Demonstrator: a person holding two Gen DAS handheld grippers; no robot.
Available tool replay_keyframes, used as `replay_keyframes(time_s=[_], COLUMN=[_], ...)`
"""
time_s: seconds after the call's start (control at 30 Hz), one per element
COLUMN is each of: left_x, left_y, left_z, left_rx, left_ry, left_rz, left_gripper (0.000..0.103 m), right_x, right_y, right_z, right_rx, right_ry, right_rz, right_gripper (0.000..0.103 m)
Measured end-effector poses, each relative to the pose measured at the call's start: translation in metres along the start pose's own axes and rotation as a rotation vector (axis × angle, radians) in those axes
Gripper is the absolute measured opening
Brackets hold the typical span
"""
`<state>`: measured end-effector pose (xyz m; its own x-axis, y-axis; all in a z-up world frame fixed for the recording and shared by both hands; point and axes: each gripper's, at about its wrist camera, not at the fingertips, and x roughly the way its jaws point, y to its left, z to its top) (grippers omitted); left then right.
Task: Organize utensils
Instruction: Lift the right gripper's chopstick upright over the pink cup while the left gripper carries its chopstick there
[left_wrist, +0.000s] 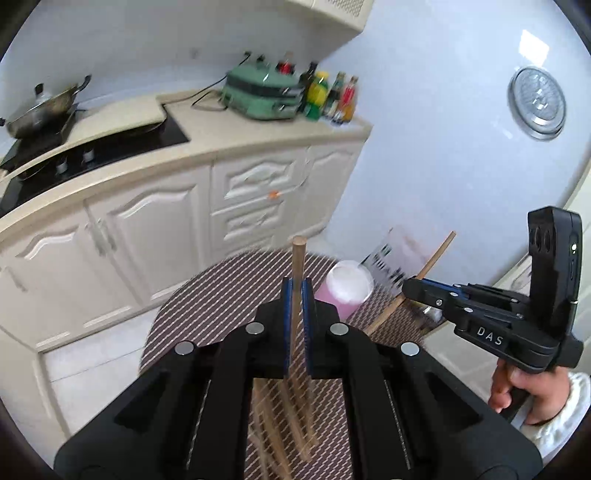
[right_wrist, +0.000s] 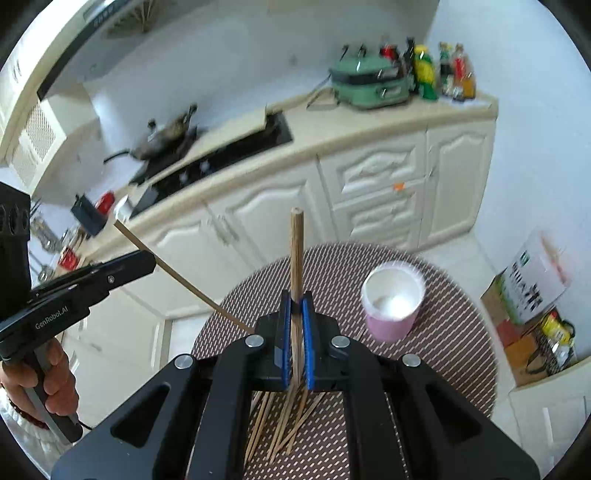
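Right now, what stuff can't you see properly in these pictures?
- Loose chopsticks on the mat: both views, partly hidden behind the gripper bodies; blurred in the left view.
- Pink cup: left view, blurred, lower part hidden by the left gripper.
- Bottle labels on the counter: too small and blurred.
- Right gripper's chopstick: lower end hidden between the jaws.

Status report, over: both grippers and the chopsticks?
Left gripper shut on wooden chopstick. Right gripper shut on another. Pink cup unobstructed.
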<state>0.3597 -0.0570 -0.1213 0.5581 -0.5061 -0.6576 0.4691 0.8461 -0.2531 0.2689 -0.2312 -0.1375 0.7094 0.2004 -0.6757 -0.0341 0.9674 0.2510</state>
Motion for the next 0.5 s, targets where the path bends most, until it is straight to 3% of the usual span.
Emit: replay_keyframes(time_s=[0.3, 0.5], left_x=[0.025, 0.061], left_y=[-0.036, -0.057], left_z=[0.046, 0.06], left_rx=[-0.012, -0.005], left_ry=[-0.095, -0.088], left_rz=[-0.1, -0.117], left_gripper=[0.005, 0.005], right_x=[-0.03, -0.027], right_y=[-0.04, -0.063], right_z=[0.043, 0.056], right_rx=[0.03, 0.041], right_ry=[-0.141, -0.175], right_rz=[-0.086, -0.134], right_gripper=[0.005, 0.005])
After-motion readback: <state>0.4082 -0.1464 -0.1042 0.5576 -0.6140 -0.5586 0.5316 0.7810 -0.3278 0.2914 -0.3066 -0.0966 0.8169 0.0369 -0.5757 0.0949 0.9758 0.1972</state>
